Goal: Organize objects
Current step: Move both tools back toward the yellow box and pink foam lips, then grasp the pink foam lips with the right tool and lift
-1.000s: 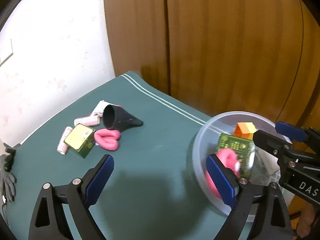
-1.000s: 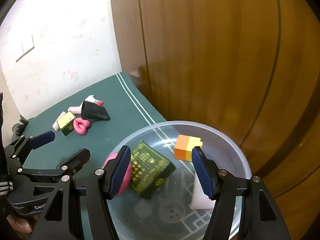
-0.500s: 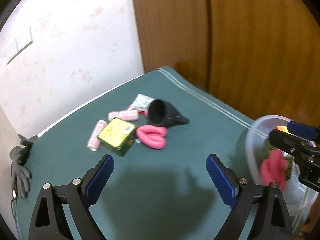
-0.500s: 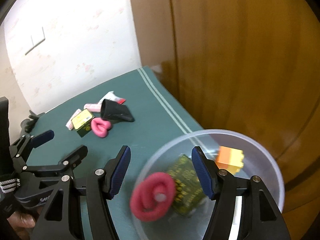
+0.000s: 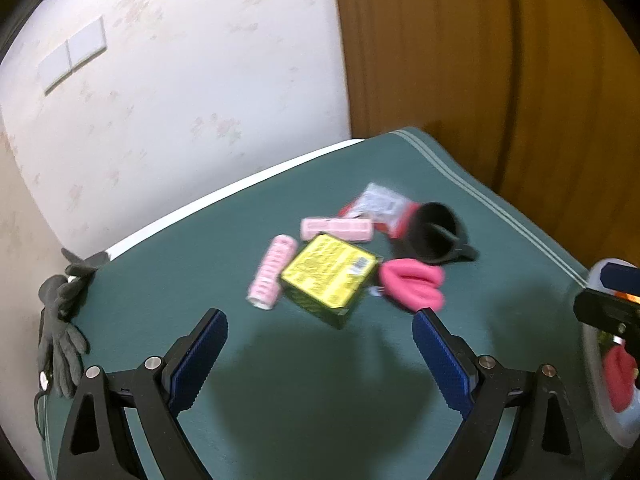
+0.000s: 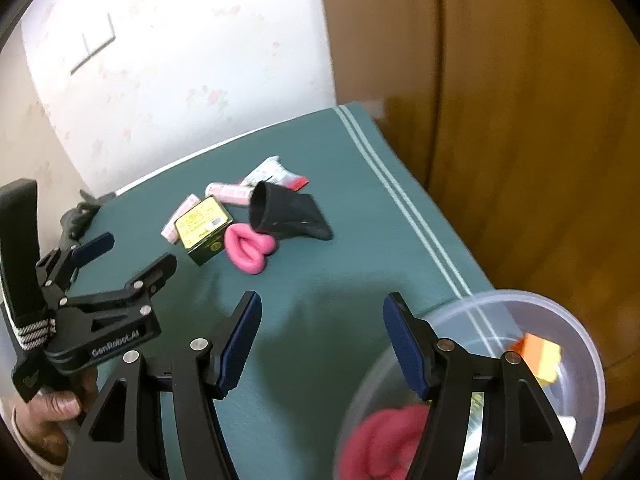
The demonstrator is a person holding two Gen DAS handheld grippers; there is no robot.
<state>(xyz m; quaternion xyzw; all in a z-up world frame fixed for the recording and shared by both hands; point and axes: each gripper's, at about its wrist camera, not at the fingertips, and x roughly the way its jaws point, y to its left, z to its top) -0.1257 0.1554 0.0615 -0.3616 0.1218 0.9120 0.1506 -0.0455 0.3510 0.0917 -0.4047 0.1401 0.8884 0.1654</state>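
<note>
Pink lip-shaped rubber toy [image 5: 414,282] — we judge it soft, light, best pinched mid-body — left gripper [image 5: 320,354] and right gripper [image 6: 322,344] both spread, empty.

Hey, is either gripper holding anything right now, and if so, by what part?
Nothing is held: the left gripper and right gripper are both open and empty above the table.

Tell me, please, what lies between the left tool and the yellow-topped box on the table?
Nothing lies there. In the left wrist view only bare green table shows between the open left tool and the yellow-topped box.
</note>
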